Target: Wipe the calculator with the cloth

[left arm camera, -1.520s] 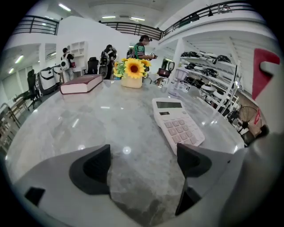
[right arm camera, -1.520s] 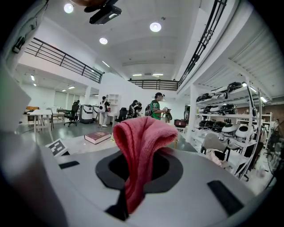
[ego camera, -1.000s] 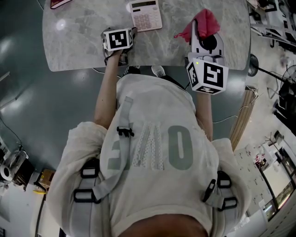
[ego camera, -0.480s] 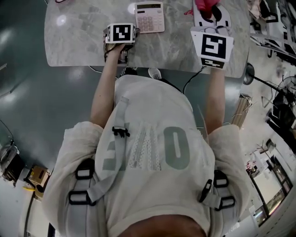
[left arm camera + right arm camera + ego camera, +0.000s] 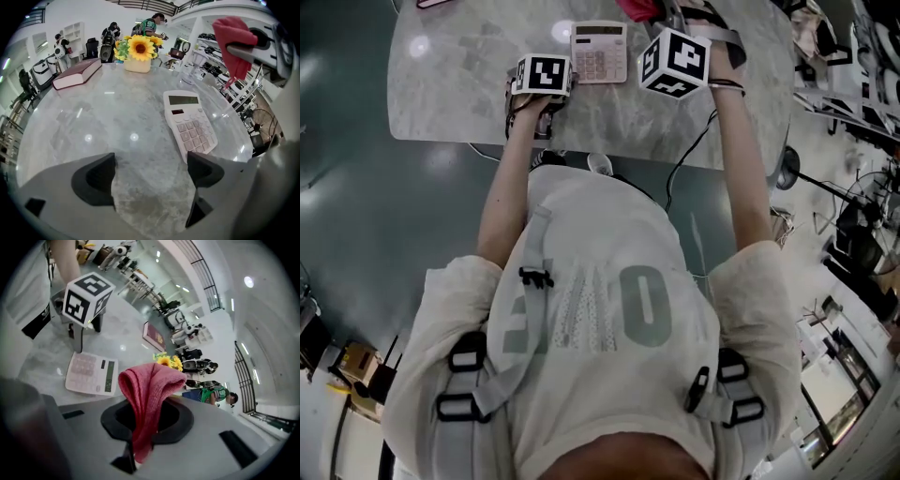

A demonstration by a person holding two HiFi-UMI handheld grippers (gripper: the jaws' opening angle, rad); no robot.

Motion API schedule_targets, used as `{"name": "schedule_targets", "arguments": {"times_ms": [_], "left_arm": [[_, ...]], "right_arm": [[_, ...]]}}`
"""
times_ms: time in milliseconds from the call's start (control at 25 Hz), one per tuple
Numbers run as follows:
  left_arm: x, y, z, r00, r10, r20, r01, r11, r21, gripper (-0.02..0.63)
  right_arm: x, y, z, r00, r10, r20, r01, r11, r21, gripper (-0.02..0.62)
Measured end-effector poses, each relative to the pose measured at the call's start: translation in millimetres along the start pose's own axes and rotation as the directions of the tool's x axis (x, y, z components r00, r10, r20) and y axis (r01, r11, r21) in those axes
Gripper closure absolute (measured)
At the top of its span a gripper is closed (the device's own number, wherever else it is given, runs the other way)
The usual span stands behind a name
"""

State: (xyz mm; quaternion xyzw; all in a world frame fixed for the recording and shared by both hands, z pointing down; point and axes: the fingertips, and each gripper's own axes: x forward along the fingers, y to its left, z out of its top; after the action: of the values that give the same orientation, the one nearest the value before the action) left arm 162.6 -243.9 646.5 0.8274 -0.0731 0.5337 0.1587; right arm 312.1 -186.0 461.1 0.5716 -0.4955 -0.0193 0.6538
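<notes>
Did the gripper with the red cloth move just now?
Yes. The right gripper holding the cloth has swung left, closer to the calculator.

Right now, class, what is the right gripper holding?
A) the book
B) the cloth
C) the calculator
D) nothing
B: in the right gripper view the right gripper is shut on the red cloth, while the calculator lies on the table beyond it.
</notes>
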Motion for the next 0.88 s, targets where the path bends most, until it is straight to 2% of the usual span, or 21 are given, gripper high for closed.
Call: {"name": "schedule_targets", "arguments": {"times_ms": [160,320,480,720,880], "left_arm": [[0,-2,-1,1.0,-0.004,-0.018,0.004,1.0,0.0,0.126],[4,-3,1,1.0,-0.005,-0.027,0.005,1.0,-0.001,0.126],[4,-3,1,1.0,-0.005,-0.027,0.005,1.0,-0.001,0.126],[5,-1,1,1.0,-0.005,-0.03,0.005,1.0,0.0,0.126],[5,-1,2,0.999,-0.008,-0.035,0.008,1.0,0.0,0.126]], "right_arm": [[28,38,2,0.992,0.12,-0.042,-0.123,0.99,-0.075,0.54],[52,67,-1,0.976,0.195,-0.093,-0.207,0.969,-0.133,0.541],[66,89,-2,0.959,0.258,-0.121,-0.274,0.951,-0.146,0.541],[83,115,-8,0.931,0.316,-0.182,-0.346,0.924,-0.161,0.541],[86,121,-10,0.929,0.314,-0.197,-0.347,0.923,-0.165,0.541]]}}
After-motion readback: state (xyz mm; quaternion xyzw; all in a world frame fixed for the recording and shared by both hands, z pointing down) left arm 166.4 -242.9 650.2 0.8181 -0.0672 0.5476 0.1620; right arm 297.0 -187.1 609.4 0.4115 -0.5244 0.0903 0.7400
